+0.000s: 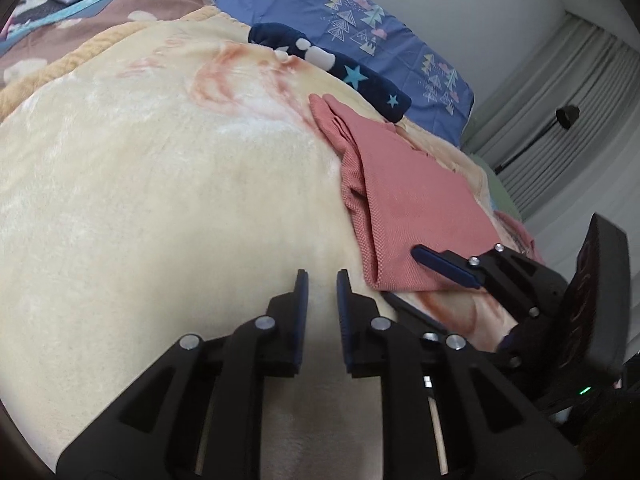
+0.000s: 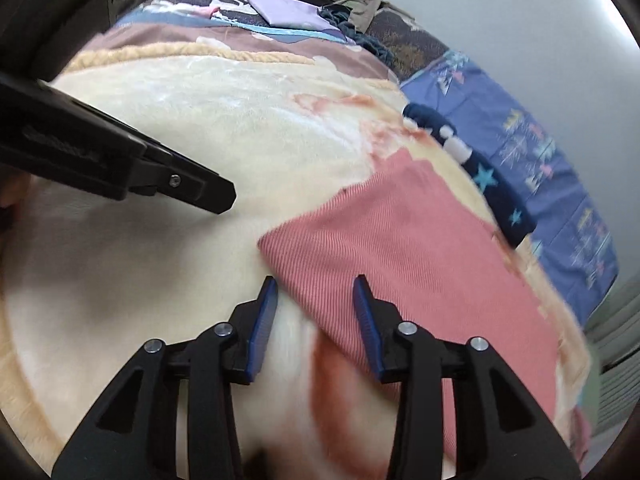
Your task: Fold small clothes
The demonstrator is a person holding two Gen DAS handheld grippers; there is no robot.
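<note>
A pink folded garment (image 1: 404, 204) lies on a cream blanket (image 1: 160, 184) on the bed; it also shows in the right wrist view (image 2: 408, 248). My left gripper (image 1: 322, 276) hovers over bare blanket just left of the garment's near corner, jaws slightly apart and empty. My right gripper (image 2: 314, 282) is open and empty, its jaws straddling the garment's near edge. The right gripper shows in the left wrist view (image 1: 444, 266) lying over the garment's near corner. The left gripper shows in the right wrist view (image 2: 192, 188) at left, above the blanket.
A navy star-print garment (image 1: 344, 72) lies beyond the pink one. A blue tree-print quilt (image 1: 360, 12) lies behind it, next to a white wall. A lilac folded piece (image 2: 288, 10) and a brown bedcover (image 2: 240, 40) are at the far end. Curtains (image 1: 560, 120) hang at right.
</note>
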